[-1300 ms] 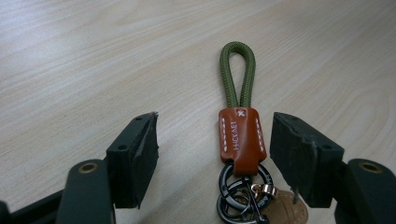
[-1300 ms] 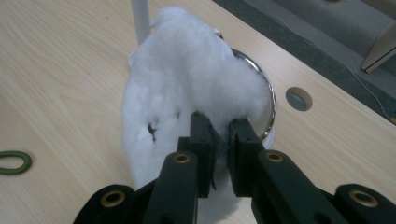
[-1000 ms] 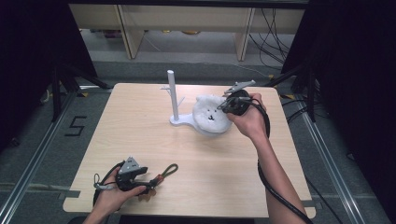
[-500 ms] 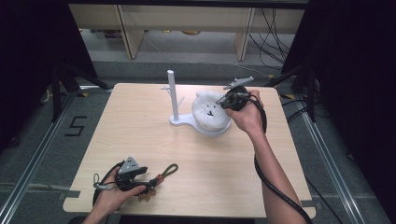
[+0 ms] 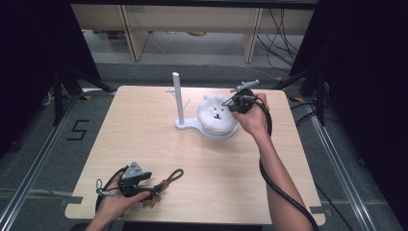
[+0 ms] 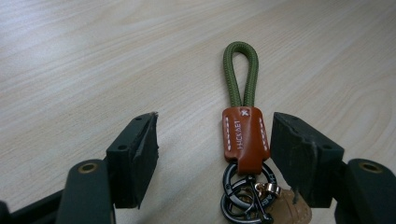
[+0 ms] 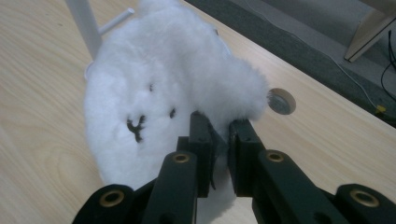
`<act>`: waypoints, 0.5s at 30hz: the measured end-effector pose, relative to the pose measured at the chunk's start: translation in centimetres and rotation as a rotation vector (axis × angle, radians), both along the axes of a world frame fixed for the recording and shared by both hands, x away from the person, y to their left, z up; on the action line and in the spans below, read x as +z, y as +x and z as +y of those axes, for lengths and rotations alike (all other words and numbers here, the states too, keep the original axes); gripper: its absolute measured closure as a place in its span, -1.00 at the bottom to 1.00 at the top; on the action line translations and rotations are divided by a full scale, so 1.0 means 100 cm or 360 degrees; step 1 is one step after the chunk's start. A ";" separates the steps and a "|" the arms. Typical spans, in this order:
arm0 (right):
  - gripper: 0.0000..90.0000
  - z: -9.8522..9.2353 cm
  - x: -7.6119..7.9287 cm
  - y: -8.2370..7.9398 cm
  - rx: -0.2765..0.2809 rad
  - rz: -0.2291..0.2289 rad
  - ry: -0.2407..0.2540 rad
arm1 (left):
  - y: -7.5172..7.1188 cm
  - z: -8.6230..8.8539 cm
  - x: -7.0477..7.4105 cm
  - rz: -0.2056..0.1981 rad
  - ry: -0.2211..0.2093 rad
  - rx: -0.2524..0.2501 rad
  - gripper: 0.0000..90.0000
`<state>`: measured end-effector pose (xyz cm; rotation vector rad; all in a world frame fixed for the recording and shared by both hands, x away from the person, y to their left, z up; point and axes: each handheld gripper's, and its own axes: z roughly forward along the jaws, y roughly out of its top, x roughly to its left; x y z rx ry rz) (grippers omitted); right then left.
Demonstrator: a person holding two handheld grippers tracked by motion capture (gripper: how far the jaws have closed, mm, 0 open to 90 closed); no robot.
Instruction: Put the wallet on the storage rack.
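Table (image 5: 144, 125): pale wood-grain top, smooth, rounded corners, with a small round metal-lined hole (image 7: 281, 101) near its far edge. On it, at about 1 o'clock from the table's middle, a white stand (image 5: 180, 103): a flat rounded base with a slim upright post and short side pegs, hard and glossy, probably plastic. The plush toy (image 5: 217, 117) sits on that base just beside the post, at its 3 o'clock: white, fluffy, dome-shaped, with small ears and a stitched dark face turned upward. The right gripper (image 5: 234, 104) is at the toy's 3 o'clock edge; in the right gripper view its black jaws are nearly together and pinch a tuft of fur by one ear, so the toy is gripped but rests on the base, not lifted. The left gripper (image 5: 144, 185) lies low at about 7 o'clock on the table, jaws spread apart, pads clear of everything. Between them, flat on the wood, lies the key strap (image 6: 242, 121): an olive braided cord loop pointing to 12 o'clock in the left gripper view, a tan stitched leather sleeve, dark metal rings and a small gold clasp below, over a tan leather tab. Judgement: early stage. The grip on the toy is made; raising it and placing or hanging it remains. The strap is framed but not taken; closing on the leather sleeve is left to do. Soft fur may slip from so shallow a pinch.
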<state>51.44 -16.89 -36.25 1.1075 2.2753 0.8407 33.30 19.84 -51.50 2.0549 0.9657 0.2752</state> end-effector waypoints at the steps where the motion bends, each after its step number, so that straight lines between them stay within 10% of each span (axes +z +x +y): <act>1: 0.83 0.000 -0.002 0.000 -0.0018 0.0019 0.0005 | 0.000 0.000 0.000 -0.0001 -0.0003 0.0003 -0.29; 15: 0.79 0.002 -0.025 0.008 -0.0057 0.0055 -0.0123 | -0.001 -0.001 0.000 0.0001 -0.0003 0.0006 -0.29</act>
